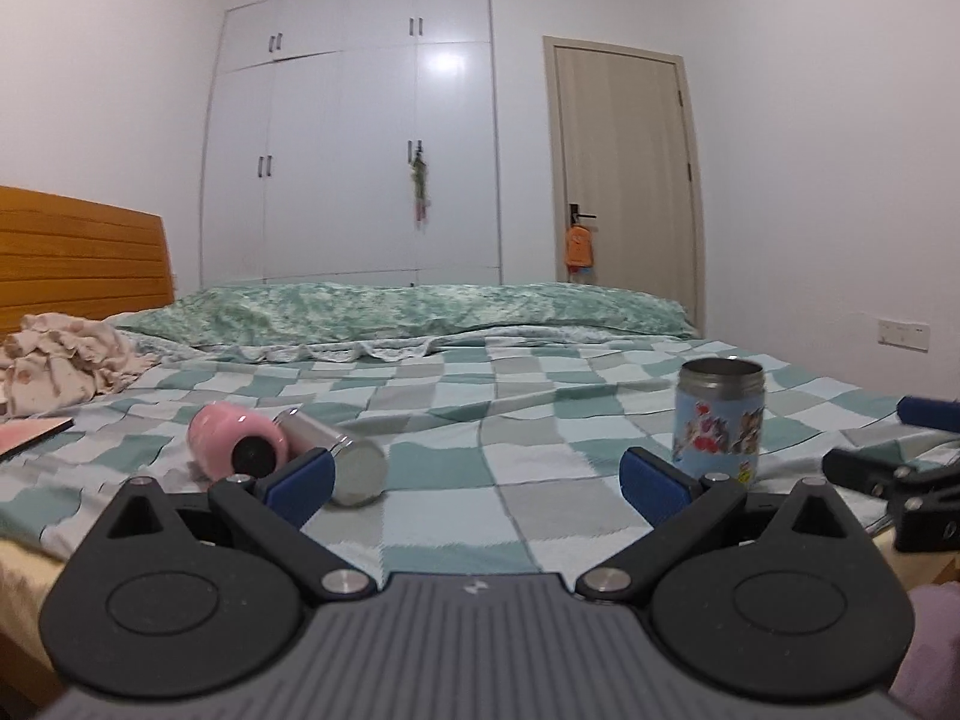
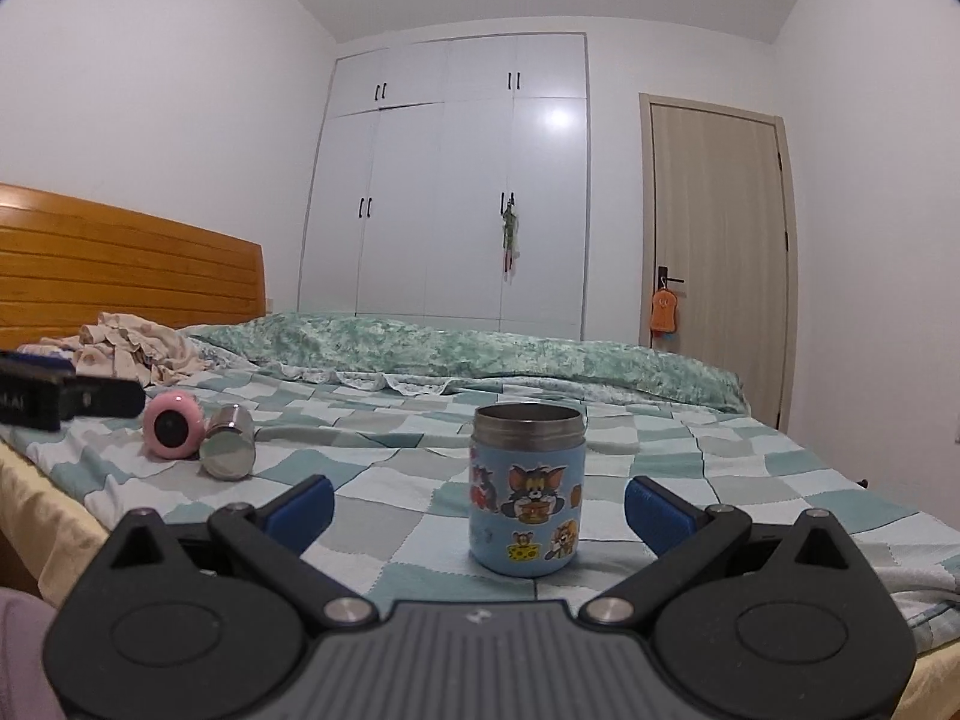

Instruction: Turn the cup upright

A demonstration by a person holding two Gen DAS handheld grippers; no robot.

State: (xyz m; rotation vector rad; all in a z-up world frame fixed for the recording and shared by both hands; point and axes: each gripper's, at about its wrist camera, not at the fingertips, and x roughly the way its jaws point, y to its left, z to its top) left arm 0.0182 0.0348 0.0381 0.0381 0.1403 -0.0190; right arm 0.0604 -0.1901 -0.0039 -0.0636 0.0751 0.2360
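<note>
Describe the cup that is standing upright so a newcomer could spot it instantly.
Start at the checkered bedspread. Near its front edge, between the open right tongs, stands the blue cartoon cup, steel rim up. Unlike the pink cup and steel cup lying sideways, it is upright.

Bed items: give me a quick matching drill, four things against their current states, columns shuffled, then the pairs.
Things:
1. blue cartoon cup
2. pink cup
3. steel cup
4. right gripper

States:
A. lying on its side, touching the steel cup
B. open, nothing gripped
C. standing upright, mouth up
D. lying on its side, flat metal end toward the cameras

Pairs: 1-C, 2-A, 3-D, 4-B
</note>
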